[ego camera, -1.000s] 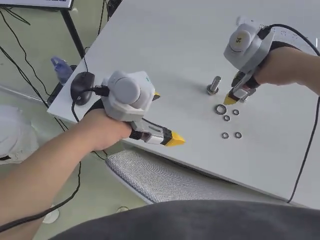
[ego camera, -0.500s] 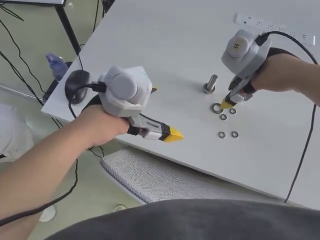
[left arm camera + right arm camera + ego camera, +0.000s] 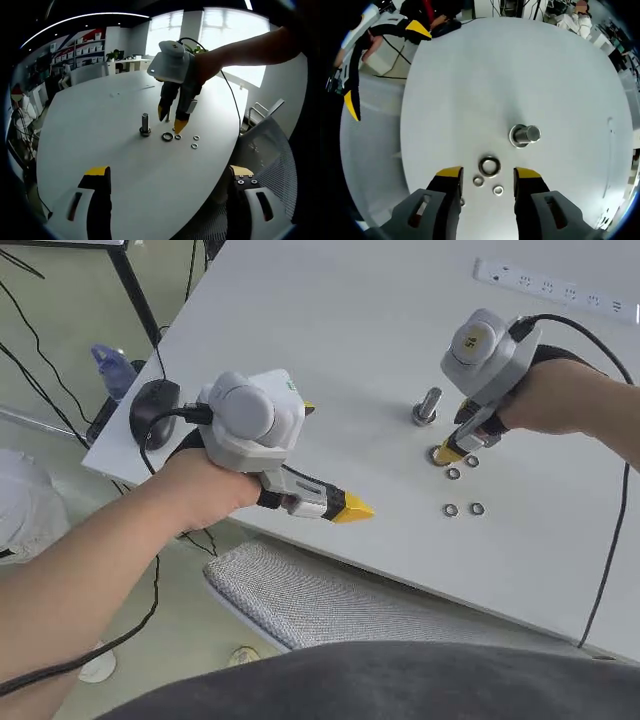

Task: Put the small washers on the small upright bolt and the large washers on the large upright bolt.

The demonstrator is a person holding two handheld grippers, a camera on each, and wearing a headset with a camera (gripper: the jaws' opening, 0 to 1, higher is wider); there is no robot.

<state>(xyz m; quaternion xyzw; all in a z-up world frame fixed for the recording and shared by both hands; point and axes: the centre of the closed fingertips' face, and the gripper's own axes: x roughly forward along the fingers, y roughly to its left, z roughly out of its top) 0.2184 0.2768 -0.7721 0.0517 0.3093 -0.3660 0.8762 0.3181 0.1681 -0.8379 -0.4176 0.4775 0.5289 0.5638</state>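
R gripper [image 3: 489,173] low over desk [image 3: 330,330], fingers spread, tips either side of large washer [image 3: 482,166]; contact unclear. Washer flat, just beside upright bolt [image 3: 525,134]. Small washers [image 3: 478,181] loose nearby. L gripper [image 3: 170,172] at desk edge, fingers spread wide, empty.
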